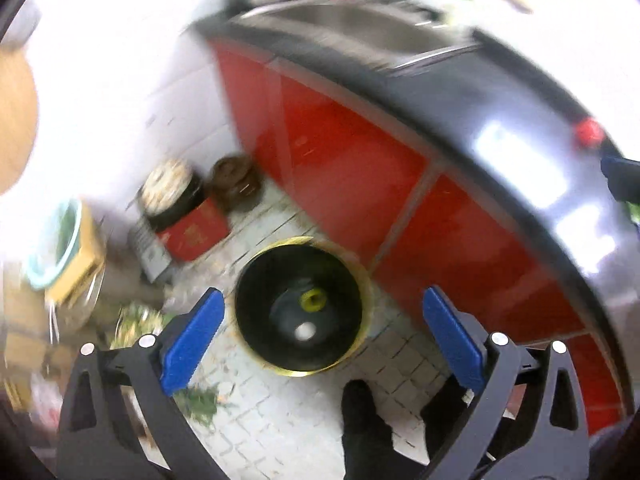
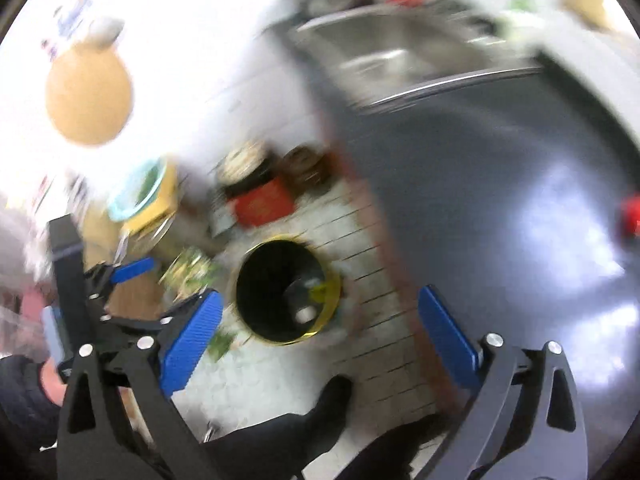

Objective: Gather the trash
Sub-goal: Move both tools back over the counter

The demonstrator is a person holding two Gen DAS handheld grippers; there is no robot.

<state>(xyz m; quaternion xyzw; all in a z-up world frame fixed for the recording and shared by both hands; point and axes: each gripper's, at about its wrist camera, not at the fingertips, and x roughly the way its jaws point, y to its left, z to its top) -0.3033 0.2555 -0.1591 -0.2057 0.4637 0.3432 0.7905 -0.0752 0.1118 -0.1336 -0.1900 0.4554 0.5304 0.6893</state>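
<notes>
A black round trash bin [image 1: 256,320] with a yellow rim stands on the tiled floor below a red-fronted counter. Inside it lie a yellow ring-shaped piece [image 1: 313,301] and a small white piece [image 1: 304,331]. My left gripper [image 1: 320,336] is open and empty, held above the bin. The bin also shows in the right wrist view [image 2: 264,296]. My right gripper [image 2: 318,340] is open and empty, above the bin and the counter edge. The left gripper [image 2: 132,270] shows at the left of the right wrist view. A red object [image 1: 588,131] sits on the dark countertop [image 1: 500,92]; it also shows in the right wrist view [image 2: 632,216].
A steel sink [image 1: 352,28] is set in the counter at the back. A red box [image 1: 196,232], pots and a brown jar [image 1: 234,180] stand on the floor by the wall. Green scraps [image 1: 200,400] lie on the tiles. The person's black shoes [image 1: 364,420] are near the bin.
</notes>
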